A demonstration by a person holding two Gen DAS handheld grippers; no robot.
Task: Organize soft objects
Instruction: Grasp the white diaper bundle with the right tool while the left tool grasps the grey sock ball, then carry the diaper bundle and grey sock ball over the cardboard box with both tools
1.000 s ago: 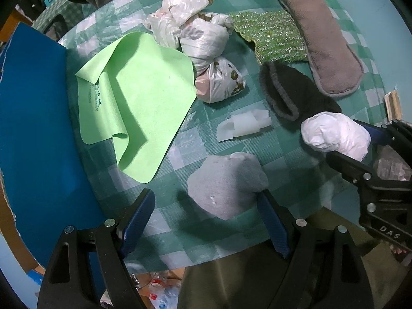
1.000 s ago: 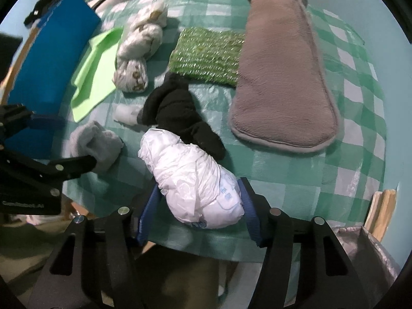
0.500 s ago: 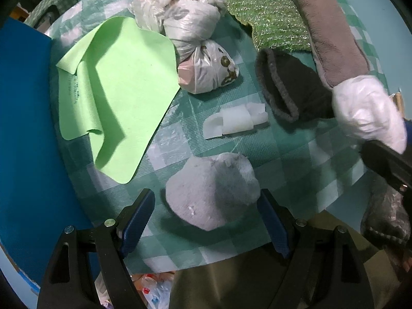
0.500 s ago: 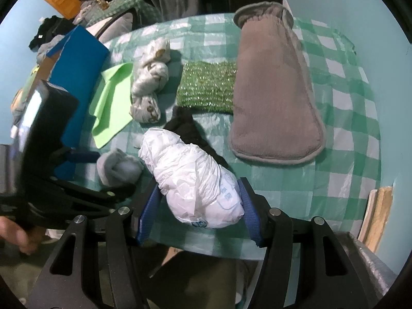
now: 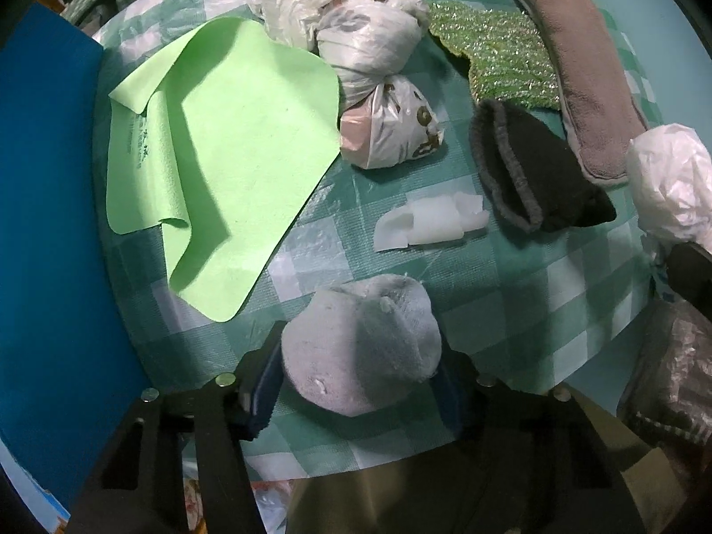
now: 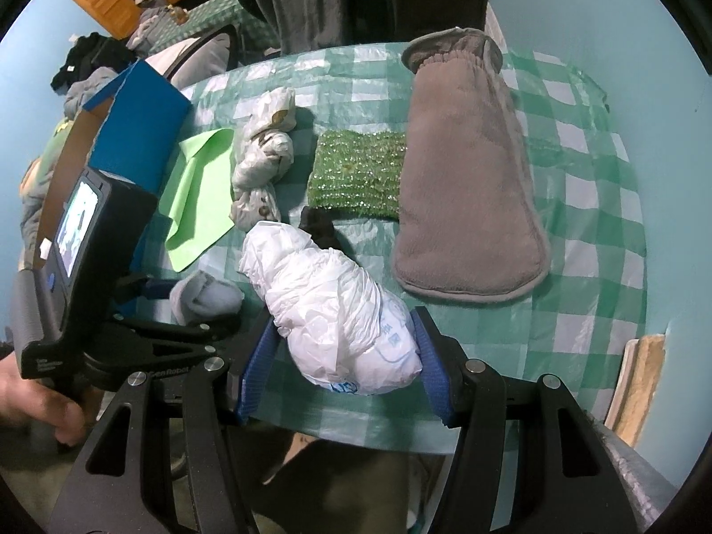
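Note:
A balled grey sock [image 5: 360, 347] lies near the front edge of the green checked table [image 5: 511, 289]. My left gripper [image 5: 356, 387] points straight down over it. Its jaws are closing, and both blue pads touch the sock's sides. The right wrist view shows the same sock [image 6: 204, 298] between the left gripper's fingers [image 6: 196, 333]. My right gripper [image 6: 345, 356] is shut on a crumpled white plastic bundle [image 6: 329, 302] and holds it above the table's front edge. That bundle [image 5: 667, 178] also shows at the right of the left wrist view.
On the table lie a light green cloth [image 5: 222, 142], knotted plastic bags [image 5: 374, 58], a sparkly green cloth [image 5: 503, 58], a long brown-grey pouch [image 6: 467, 187], a black sock [image 5: 534, 169] and a white foam scrap [image 5: 427, 222]. A blue board [image 5: 44, 222] borders the left.
My left gripper has sunk onto the grey sock and its jaws have come in from wide open to the sock's sides. The right gripper rose with the white bundle.

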